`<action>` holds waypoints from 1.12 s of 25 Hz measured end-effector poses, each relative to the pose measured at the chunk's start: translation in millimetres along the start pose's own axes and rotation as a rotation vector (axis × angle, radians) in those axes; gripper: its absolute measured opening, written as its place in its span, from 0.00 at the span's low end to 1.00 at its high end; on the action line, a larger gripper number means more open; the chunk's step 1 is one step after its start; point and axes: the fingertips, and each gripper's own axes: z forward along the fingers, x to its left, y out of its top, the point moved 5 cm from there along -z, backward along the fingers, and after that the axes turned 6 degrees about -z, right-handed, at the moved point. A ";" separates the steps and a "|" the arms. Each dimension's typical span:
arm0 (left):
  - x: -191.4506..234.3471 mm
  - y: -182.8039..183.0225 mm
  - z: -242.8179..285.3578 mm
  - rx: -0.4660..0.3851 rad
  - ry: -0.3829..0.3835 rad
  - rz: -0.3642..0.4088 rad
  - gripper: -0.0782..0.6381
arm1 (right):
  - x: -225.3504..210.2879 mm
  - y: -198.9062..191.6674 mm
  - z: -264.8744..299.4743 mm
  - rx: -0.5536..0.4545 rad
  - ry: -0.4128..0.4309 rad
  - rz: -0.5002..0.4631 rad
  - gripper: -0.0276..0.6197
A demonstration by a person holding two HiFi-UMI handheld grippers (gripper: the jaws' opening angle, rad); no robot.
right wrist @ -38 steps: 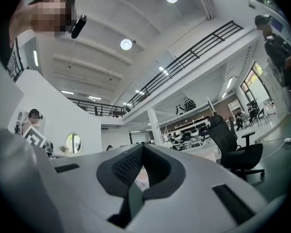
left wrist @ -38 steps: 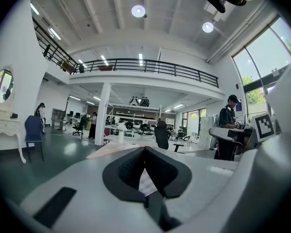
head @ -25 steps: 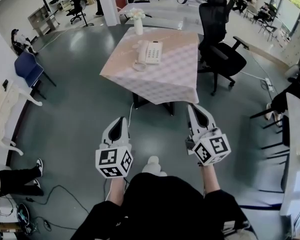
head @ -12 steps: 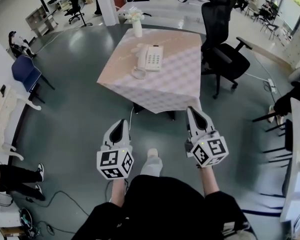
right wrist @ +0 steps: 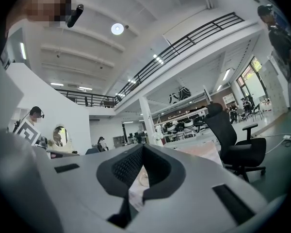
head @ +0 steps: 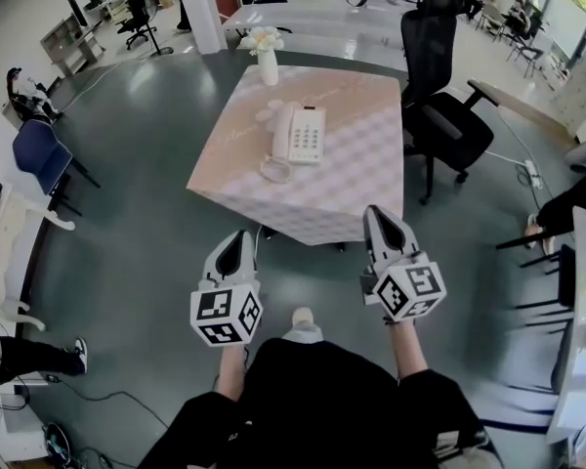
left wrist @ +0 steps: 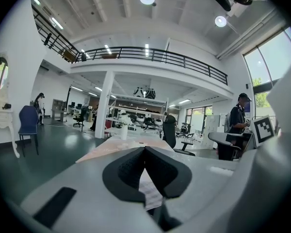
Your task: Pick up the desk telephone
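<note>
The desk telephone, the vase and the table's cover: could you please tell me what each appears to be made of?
Desk telephone: likely hard plastic, matt off-white, with a moulded body and keypad. Vase: probably glazed ceramic or glass, smooth white; too small to tell. Table's cover: cloth, pale pink checked, draping over the edges.

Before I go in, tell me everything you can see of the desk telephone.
The telephone is white and looks like plastic. Its keypad is on the right, and the handset sits in its cradle on the left. A coiled cord loops from the near end. The telephone lies flat on the checked tablecloth, left of centre. Neither the left gripper nor the right gripper touches it.
</note>
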 end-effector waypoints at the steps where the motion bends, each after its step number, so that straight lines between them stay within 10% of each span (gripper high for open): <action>1: 5.6 2.2 7.6 0.000 0.000 -0.004 0.11 | -1.0 -1.7 9.9 0.005 -0.002 0.002 0.03; 28: 72.4 7.5 168.5 0.111 -0.045 -0.054 0.11 | -51.4 -46.2 168.8 0.148 -0.024 0.015 0.03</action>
